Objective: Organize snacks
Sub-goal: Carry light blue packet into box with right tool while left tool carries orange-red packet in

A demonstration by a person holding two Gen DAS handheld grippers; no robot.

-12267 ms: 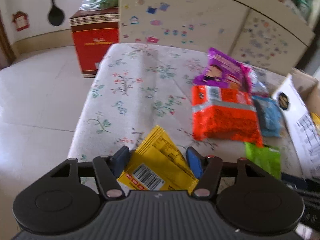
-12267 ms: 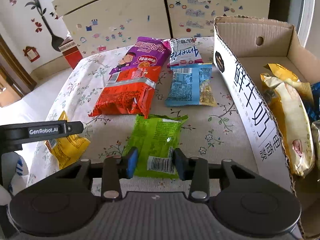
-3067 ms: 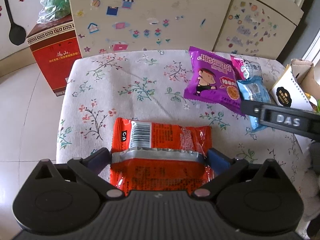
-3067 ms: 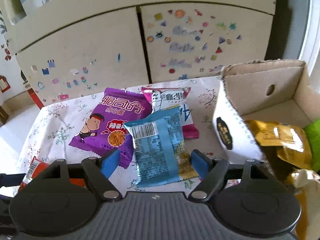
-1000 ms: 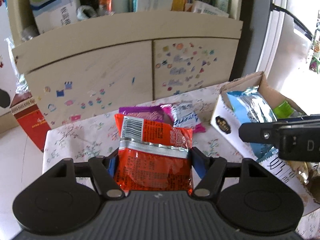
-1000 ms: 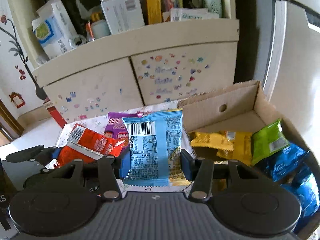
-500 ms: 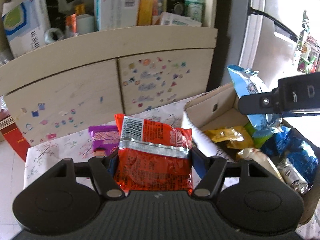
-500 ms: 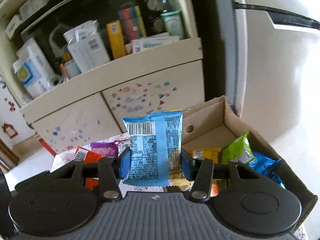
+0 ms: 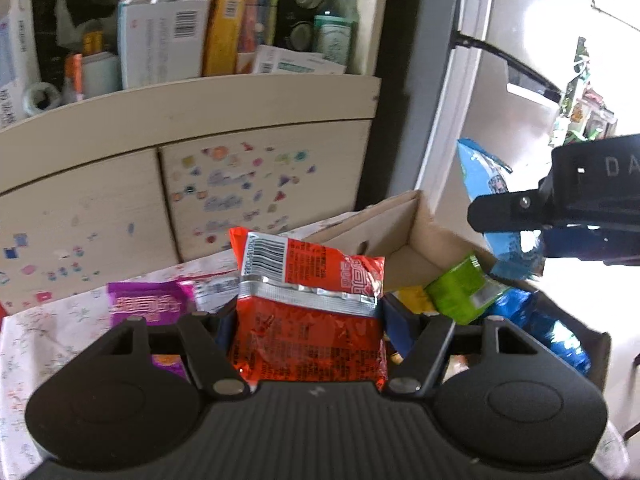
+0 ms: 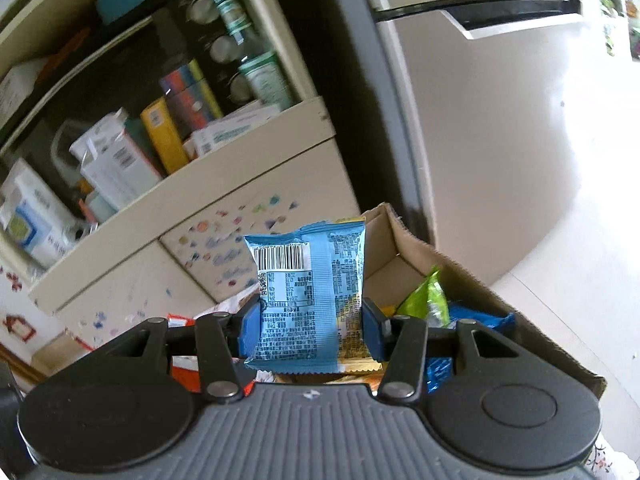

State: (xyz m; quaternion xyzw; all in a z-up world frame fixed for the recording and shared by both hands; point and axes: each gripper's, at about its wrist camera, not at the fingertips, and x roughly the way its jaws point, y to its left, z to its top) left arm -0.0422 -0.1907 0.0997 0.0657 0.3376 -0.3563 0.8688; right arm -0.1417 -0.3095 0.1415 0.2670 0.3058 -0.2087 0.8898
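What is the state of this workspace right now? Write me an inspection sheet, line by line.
Surface: floral tablecloth over the table.
Job's things: red snack packet and light blue snack packet held up in the air; cardboard box already holds a green packet and blue packets; purple packet lies on the cloth.
Clutter: nothing seen.
Grippers: left gripper shut on the red snack packet; right gripper shut on the light blue snack packet, above the box.
Cables: nothing seen.
Surroundings: stickered cabinet, crowded shelf above it, fridge to the right.
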